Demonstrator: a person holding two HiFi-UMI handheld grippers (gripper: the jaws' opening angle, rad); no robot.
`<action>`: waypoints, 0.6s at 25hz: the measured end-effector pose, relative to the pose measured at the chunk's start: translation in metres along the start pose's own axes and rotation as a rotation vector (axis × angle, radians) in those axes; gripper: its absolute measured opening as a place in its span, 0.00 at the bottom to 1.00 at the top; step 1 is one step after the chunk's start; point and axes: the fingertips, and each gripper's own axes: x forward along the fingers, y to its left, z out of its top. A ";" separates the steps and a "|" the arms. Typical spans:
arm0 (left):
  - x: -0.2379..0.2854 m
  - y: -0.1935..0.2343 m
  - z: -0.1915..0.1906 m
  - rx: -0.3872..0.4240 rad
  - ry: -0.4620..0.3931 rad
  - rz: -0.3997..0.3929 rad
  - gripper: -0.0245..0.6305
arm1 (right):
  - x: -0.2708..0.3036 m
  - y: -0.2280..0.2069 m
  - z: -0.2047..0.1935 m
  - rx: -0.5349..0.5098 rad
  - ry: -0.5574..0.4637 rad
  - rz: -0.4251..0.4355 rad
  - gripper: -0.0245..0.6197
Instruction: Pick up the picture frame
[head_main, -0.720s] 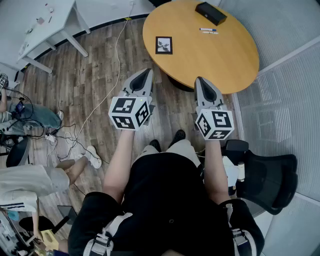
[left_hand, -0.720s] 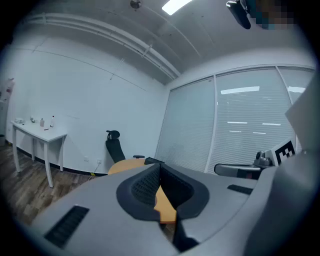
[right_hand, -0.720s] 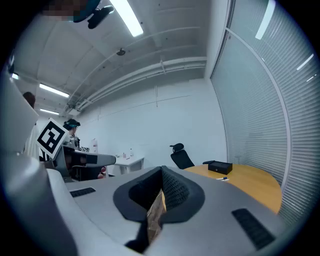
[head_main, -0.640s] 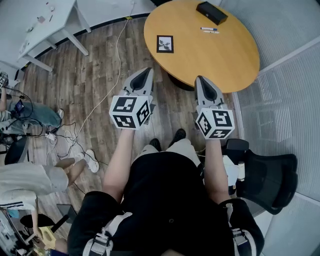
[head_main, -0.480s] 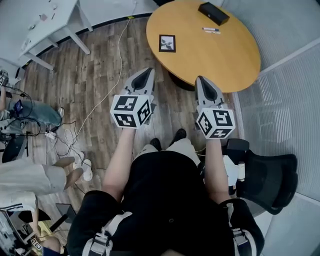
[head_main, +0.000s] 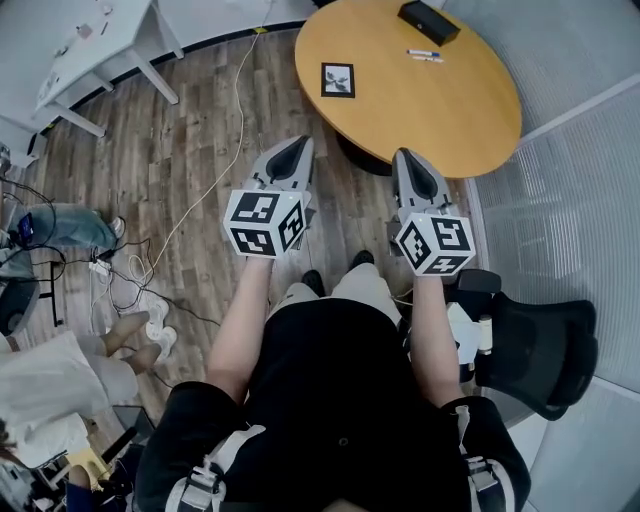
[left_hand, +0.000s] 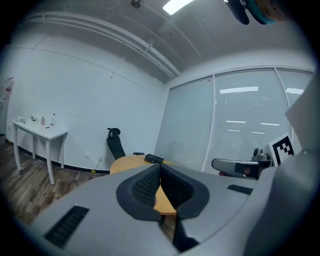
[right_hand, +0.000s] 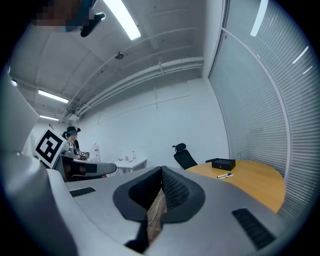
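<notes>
Approach step: left hand-held gripper (head_main: 297, 143) and right hand-held gripper (head_main: 408, 155) were pressed together, empty. Picture frame (head_main: 338, 79) lay well ahead on desk (head_main: 440, 110). Next move likely needed reach, spread jaws.

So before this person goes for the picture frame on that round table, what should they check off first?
1. Picture frame in sight: ok. It lies flat on the round table, near the table's left edge.
2. Space round it: ok. The black box and the pens lie well apart from it.
3. Jaws ready to take it: not ok. The left gripper and the right gripper are both shut, with nothing in them.
4. Grippers at the frame: not ok. Both hang well short of it, on the table's near side.
5. Edge thick enough to pinch: cannot tell. The frame shows too small.
</notes>
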 end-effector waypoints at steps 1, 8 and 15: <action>0.000 0.002 -0.003 -0.002 0.004 -0.001 0.07 | 0.000 0.001 -0.002 0.000 0.001 -0.008 0.06; 0.010 0.020 -0.025 -0.011 0.042 0.030 0.07 | 0.009 -0.005 -0.028 0.007 0.044 -0.037 0.06; 0.052 0.042 -0.026 -0.007 0.062 0.034 0.07 | 0.057 -0.028 -0.035 0.018 0.065 -0.026 0.06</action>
